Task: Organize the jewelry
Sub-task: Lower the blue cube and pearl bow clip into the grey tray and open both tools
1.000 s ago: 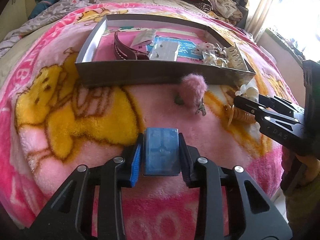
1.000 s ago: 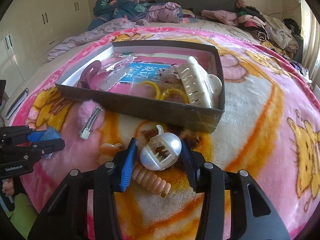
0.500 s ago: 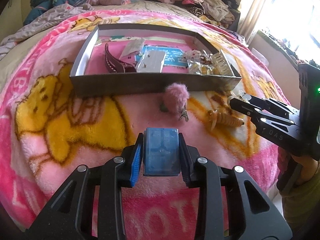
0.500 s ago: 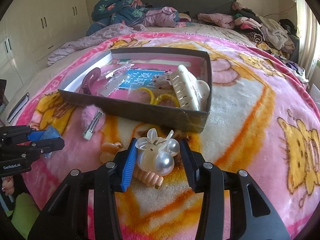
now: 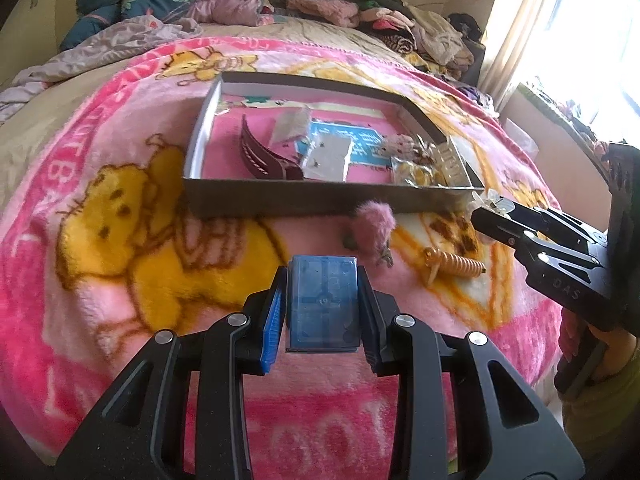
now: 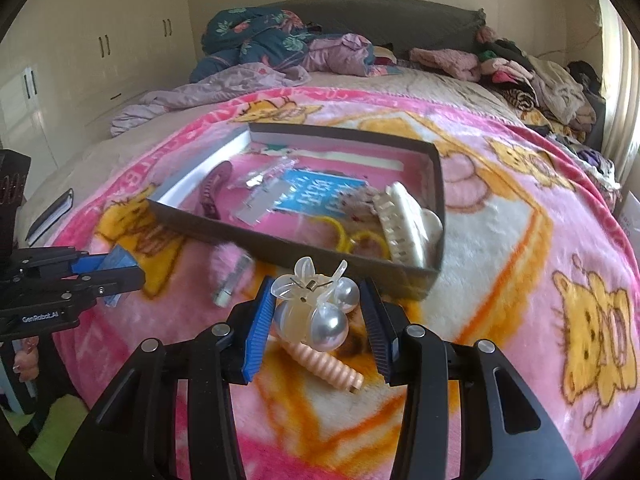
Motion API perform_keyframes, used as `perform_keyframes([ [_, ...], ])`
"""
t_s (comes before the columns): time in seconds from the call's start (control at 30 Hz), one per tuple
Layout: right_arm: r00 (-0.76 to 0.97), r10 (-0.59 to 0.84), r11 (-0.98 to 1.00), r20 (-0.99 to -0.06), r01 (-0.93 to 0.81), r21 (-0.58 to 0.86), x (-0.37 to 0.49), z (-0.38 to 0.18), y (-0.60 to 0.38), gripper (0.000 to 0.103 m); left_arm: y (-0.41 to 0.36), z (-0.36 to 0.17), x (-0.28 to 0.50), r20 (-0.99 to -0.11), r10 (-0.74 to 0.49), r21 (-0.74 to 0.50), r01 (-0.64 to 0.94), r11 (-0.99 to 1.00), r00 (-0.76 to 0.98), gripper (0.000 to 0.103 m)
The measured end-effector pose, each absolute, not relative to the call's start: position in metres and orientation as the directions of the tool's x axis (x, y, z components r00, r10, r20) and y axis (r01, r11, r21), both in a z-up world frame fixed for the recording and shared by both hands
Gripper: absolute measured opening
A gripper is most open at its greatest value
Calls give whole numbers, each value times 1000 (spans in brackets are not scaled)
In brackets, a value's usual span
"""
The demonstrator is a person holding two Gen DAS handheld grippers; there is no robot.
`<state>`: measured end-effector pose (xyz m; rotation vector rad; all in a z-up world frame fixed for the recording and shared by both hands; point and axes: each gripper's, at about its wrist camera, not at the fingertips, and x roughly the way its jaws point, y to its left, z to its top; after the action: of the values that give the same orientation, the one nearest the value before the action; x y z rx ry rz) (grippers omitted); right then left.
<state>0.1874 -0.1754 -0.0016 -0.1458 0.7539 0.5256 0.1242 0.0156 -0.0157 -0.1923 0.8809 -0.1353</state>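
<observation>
My left gripper (image 5: 322, 304) is shut on a small blue plastic box (image 5: 323, 300) and holds it above the pink blanket, in front of the grey cardboard tray (image 5: 280, 200). My right gripper (image 6: 316, 312) is shut on a pearl claw hair clip (image 6: 316, 312), lifted off the blanket just before the tray's near right corner (image 6: 416, 280). The right gripper also shows in the left wrist view (image 5: 496, 220), and the left gripper in the right wrist view (image 6: 104, 272). A peach spiral clip (image 6: 324, 364) and a pink fluffy clip (image 5: 374, 226) lie on the blanket.
The tray holds a maroon headband (image 5: 260, 156), plastic packets (image 5: 326, 158), yellow hair ties (image 6: 352, 238) and a big white claw clip (image 6: 404, 224). Clothes are piled at the bed's head (image 6: 280, 44). A window (image 5: 592, 40) is on the right, cupboards (image 6: 100, 52) on the left.
The right gripper has lifted the pearl clip off the blanket, leaving the peach spiral clip below. The left gripper has drawn back and up with the blue box.
</observation>
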Motion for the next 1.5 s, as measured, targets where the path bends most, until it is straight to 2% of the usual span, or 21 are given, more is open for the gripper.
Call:
perform_keyframes([
  [0.57,591,447,821,-672,-569,45,194,16,-128,41,56,2,127,-723,-172,-251,-23,968,669,25],
  [1.5,619,441,847,-650,-528,72,257,24,-122,41,69,19,202,-729,-155,-216,-10,976,667,25],
])
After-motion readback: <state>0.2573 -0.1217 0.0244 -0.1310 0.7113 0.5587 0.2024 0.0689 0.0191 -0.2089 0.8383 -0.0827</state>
